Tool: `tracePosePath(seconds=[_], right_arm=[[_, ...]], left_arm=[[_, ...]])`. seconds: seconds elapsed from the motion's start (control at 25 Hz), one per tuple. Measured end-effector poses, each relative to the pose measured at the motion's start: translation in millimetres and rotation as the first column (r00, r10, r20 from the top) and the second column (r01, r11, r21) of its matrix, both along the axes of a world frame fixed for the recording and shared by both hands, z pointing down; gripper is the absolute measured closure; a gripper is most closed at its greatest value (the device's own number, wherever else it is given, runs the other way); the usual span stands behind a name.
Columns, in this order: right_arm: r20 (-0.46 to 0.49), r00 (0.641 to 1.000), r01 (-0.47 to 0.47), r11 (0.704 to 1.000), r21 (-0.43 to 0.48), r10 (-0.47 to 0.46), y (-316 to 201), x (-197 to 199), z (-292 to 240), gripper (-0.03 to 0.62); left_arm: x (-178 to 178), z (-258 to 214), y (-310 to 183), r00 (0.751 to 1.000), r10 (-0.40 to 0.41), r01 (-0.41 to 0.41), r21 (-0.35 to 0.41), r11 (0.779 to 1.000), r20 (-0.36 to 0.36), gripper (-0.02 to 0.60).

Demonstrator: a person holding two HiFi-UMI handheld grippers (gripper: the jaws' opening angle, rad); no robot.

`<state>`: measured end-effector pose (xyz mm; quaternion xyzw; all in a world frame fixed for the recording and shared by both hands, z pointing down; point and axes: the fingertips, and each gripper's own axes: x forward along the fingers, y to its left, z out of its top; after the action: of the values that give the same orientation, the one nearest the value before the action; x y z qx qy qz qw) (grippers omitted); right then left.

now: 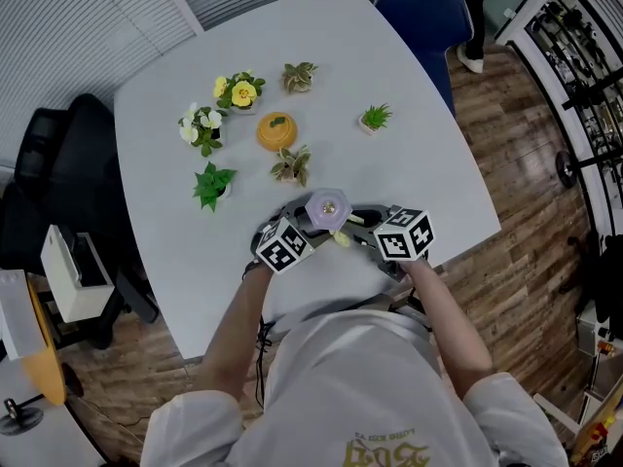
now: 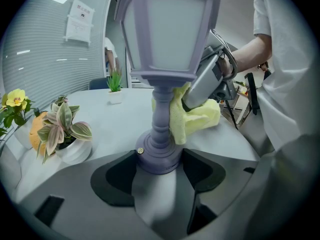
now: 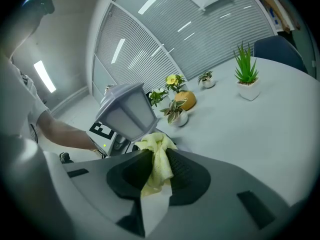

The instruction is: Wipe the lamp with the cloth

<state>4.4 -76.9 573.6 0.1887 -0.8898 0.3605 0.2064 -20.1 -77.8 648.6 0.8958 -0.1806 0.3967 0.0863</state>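
**Lower centre of table (image 1: 389,76): lamp (image 1: 328,207) held**

From overhead I see just its cap. Left gripper view: left gripper (image 2: 159,165) clamped on the base. Right gripper view: right gripper (image 3: 156,171) pinching the yellow cloth (image 3: 158,159) against the stem.

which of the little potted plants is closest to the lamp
The small plant with pink-and-green striped leaves in a white pot, standing just beyond the purple lantern-shaped lamp. Every other plant stands farther away.
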Motion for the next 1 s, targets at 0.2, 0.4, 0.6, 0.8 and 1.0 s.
tracePosePath(seconds=[0.2, 0.4, 0.6, 0.8, 1.0], right_arm=[[-0.002, 1.000, -0.016, 1.000, -0.007, 0.016, -5, 2, 1, 0.500], [-0.013, 0.998, -0.063, 0.998, -0.003, 0.063, -17, 5, 3, 0.502], [-0.029, 0.997, -0.076, 0.997, 0.009, 0.076, -31, 0, 4, 0.503], [-0.058, 0.996, -0.063, 0.998, 0.017, 0.064, -34, -3, 9, 0.503], [-0.045, 0.997, -0.065, 0.998, -0.006, 0.064, -33, -3, 11, 0.505]], left_arm=[[0, -2, -1, 1.000, -0.001, 0.001, 0.001, 1.000, -0.001, 0.282], [1, -1, -1, 1.000, 0.000, 0.000, 0.002, 1.000, -0.001, 0.282], [0, -1, -2, 1.000, -0.001, 0.001, 0.000, 1.000, -0.001, 0.282], [1, -2, 0, 1.000, 0.000, 0.000, -0.001, 1.000, -0.003, 0.282], [1, -1, 0, 1.000, 0.000, 0.000, -0.001, 1.000, -0.002, 0.282]])
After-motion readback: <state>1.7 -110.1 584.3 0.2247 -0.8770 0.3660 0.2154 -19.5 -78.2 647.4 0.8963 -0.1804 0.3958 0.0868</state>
